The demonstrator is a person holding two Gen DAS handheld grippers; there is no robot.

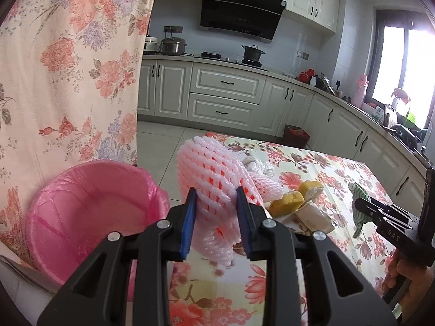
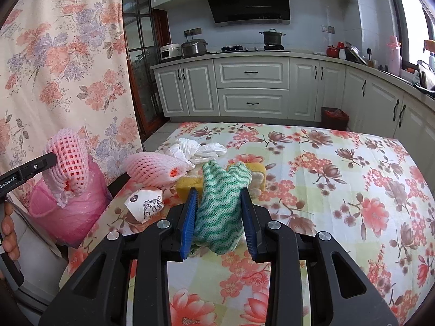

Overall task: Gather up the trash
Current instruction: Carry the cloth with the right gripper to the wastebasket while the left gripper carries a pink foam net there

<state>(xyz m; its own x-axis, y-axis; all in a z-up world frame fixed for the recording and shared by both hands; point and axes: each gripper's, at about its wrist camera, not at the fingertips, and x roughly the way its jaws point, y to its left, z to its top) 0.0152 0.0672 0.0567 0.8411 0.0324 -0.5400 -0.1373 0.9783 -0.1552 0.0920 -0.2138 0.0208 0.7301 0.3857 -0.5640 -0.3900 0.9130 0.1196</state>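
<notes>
Foam fruit netting (image 1: 214, 179), light and springy, sat pinched between the left gripper (image 1: 216, 217) fingers just beside the pink-lined bin (image 1: 89, 206); gripping its bunched middle looked safest. Farther right, the right gripper (image 2: 218, 217) clamped a limp green cloth (image 2: 220, 206) above the table (image 2: 339, 190).

The left gripper (image 1: 216, 206) is clamping a pink foam fruit net (image 1: 209, 168) just beside a pink-lined bin (image 1: 92, 212), above the floral tablecloth (image 1: 312, 168). Yellow sponges (image 1: 288, 202) are lying near a second net (image 1: 265, 186), while the right gripper (image 1: 361, 206) is gripping a green cloth (image 1: 360, 190).
</notes>
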